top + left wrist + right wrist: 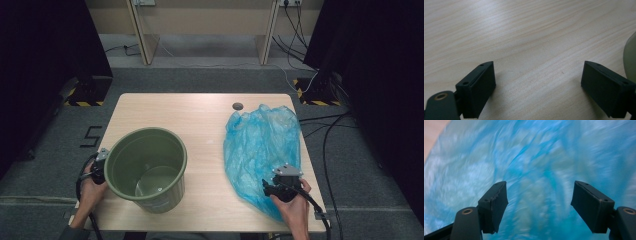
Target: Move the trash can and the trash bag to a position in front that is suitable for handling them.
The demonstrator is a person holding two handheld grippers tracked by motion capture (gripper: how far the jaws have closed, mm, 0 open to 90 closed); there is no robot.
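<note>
Bag point(260, 145) duty today, so here's where things sit. It's a thin blue plastic bag, lying flat and crinkly on the right half of the table point(200, 115), with its long axis running from the far edge down to the near right corner. My right gripper point(272, 186) is parked right on top of its near end, and in the right gripper view both jaws are spread wide with the blue film stretched out ahead and nothing pinched between them. So the bag is basically straight in front of and under that tool, a short dip away.

Over on the left, the green bucket point(147, 167) stands upright near the front edge, mouth open. My left gripper point(97, 170) sits just beside its left wall, jaws also wide, looking at bare wood with a sliver of bucket at the side.

Right hand is clearly the nearer one for grabbing the bag; my guess is it then travels left, across to the bucket.
</note>
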